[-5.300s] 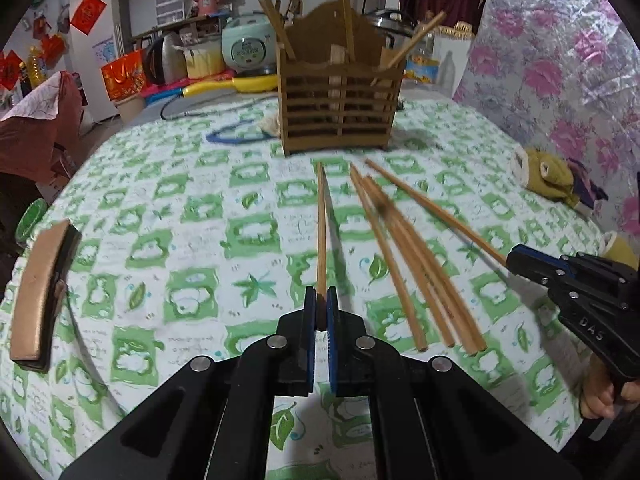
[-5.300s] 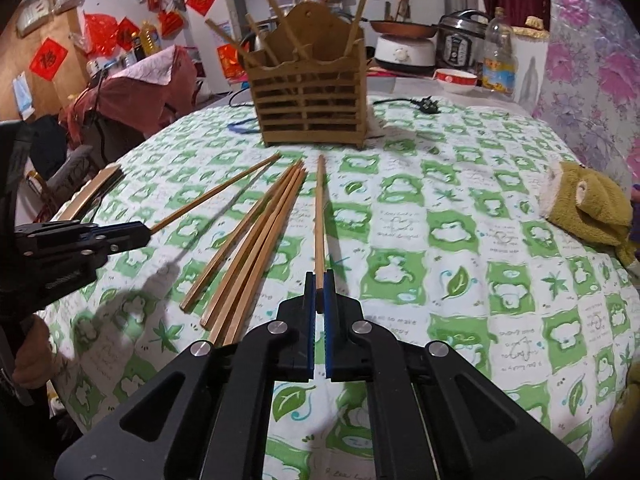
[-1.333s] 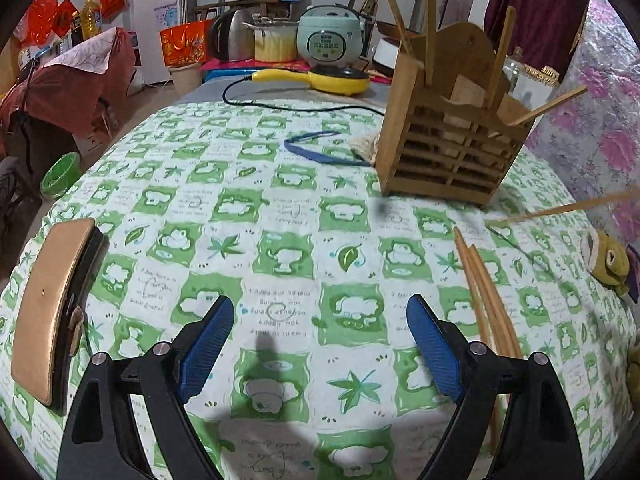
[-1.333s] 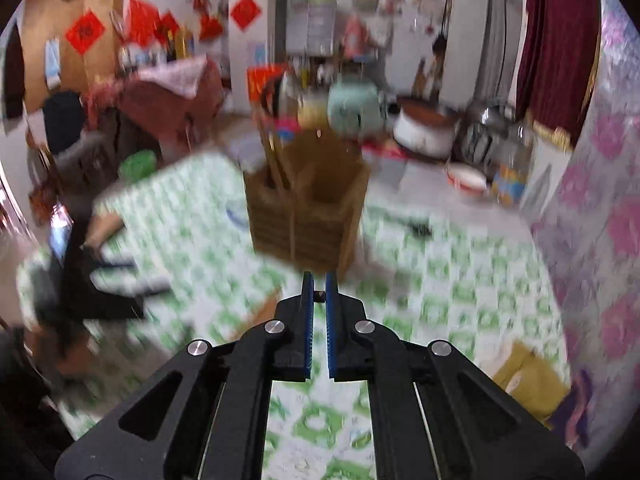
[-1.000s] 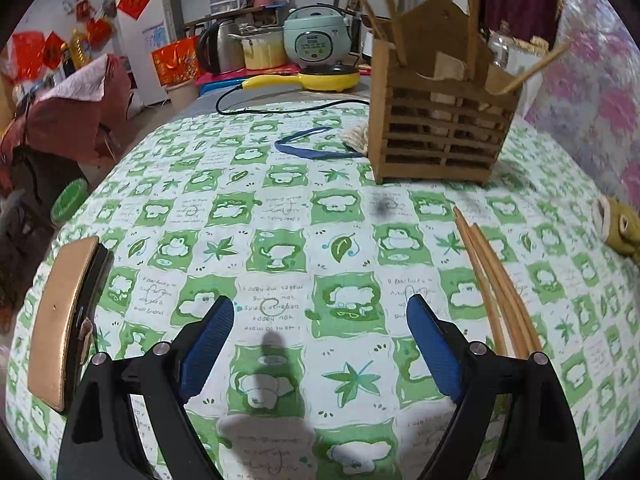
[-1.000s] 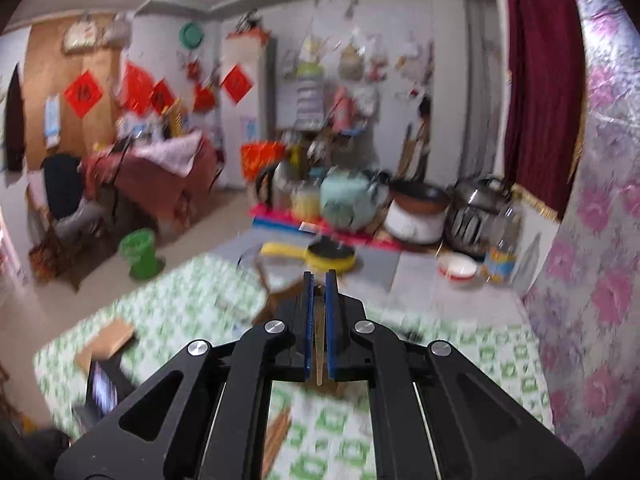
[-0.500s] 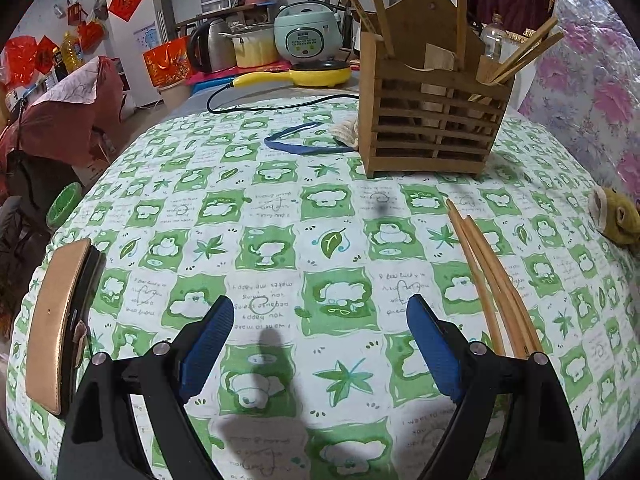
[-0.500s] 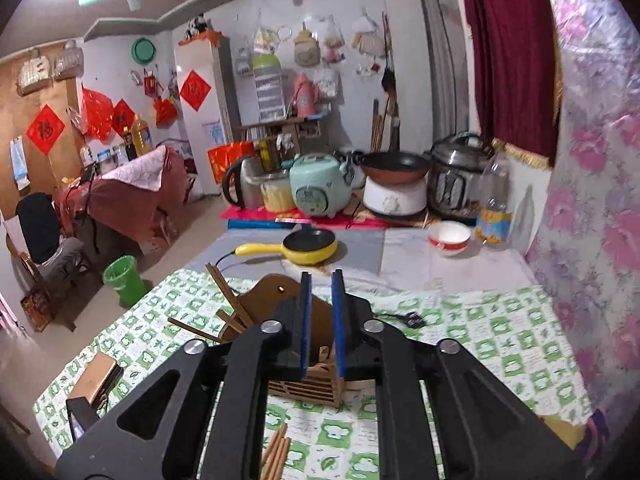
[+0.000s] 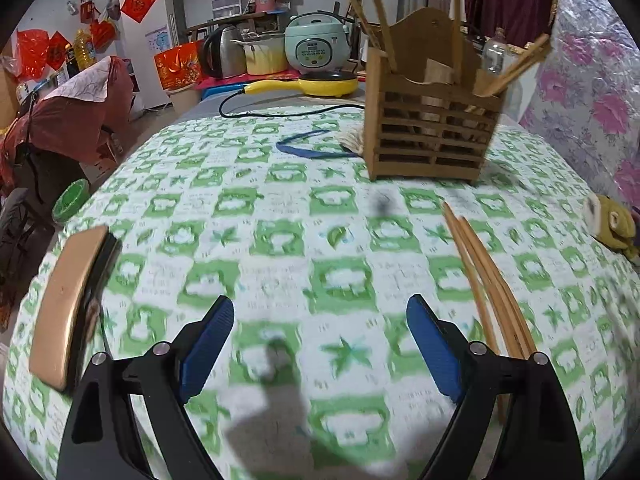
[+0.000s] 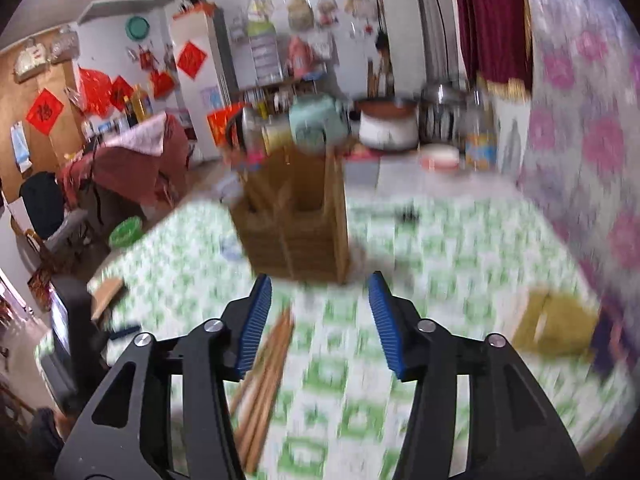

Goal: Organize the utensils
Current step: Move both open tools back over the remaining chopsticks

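A wooden slatted utensil holder (image 9: 430,136) stands at the far side of the green-and-white tablecloth (image 9: 280,240), with several chopsticks sticking out of it. A bundle of loose wooden chopsticks (image 9: 488,280) lies on the cloth to the right of my left gripper (image 9: 320,344), which is open and empty, low over the cloth. In the blurred right wrist view my right gripper (image 10: 320,320) is open and empty, above the table in front of the holder (image 10: 296,220). The loose chopsticks (image 10: 264,376) lie below its left finger.
A tan flat case (image 9: 68,304) lies at the table's left edge. A blue band (image 9: 312,148) lies left of the holder. A yellow-brown plush toy (image 9: 612,220) sits at the right edge. Kitchen appliances (image 9: 316,44) stand behind the table.
My right gripper held a chopstick, carried it up over the holder, and has opened; now it is empty and dropping back toward the table. My left gripper stays open, shifting slightly.
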The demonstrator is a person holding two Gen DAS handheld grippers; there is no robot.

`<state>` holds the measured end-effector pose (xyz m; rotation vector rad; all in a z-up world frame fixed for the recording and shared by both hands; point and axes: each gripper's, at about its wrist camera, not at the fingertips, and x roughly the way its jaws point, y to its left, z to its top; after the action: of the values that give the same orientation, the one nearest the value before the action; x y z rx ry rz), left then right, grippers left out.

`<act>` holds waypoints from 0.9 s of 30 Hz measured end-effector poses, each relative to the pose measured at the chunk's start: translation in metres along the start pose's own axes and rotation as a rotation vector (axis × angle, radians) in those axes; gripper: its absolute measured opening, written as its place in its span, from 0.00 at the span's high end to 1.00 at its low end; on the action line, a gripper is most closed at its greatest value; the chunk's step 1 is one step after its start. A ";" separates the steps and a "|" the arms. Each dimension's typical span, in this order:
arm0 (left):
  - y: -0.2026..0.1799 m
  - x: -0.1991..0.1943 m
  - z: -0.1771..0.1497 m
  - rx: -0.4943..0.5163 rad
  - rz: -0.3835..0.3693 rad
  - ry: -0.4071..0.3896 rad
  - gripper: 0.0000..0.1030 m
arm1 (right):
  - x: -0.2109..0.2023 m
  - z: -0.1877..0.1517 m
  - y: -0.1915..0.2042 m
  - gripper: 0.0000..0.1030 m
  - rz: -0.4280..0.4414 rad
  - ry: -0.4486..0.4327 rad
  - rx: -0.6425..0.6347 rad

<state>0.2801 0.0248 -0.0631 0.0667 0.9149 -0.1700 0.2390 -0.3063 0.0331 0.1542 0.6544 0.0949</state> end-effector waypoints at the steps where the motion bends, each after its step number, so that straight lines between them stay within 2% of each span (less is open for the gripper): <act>1: -0.002 -0.004 -0.006 0.005 0.002 0.007 0.16 | 0.005 -0.018 -0.002 0.46 0.001 0.036 0.005; 4: -0.007 -0.018 -0.017 0.023 -0.002 -0.021 0.16 | 0.017 -0.061 -0.006 0.40 -0.016 0.117 -0.018; 9: -0.023 -0.031 -0.034 0.085 -0.103 0.004 0.15 | 0.022 -0.095 -0.014 0.29 -0.034 0.163 -0.028; 13: -0.045 -0.030 -0.041 0.178 -0.128 0.023 0.15 | 0.019 -0.099 -0.031 0.22 0.011 0.158 0.059; 19: -0.074 -0.021 -0.049 0.330 -0.162 0.066 0.14 | 0.027 -0.099 -0.037 0.22 0.071 0.198 0.110; 24: -0.085 -0.011 -0.050 0.392 -0.157 0.102 0.11 | 0.027 -0.101 -0.037 0.20 0.083 0.199 0.117; 27: -0.081 -0.004 -0.046 0.374 -0.127 0.114 0.06 | 0.027 -0.101 -0.036 0.20 0.079 0.203 0.118</act>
<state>0.2275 -0.0482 -0.0870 0.3684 0.9923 -0.4577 0.2000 -0.3270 -0.0689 0.2869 0.8574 0.1498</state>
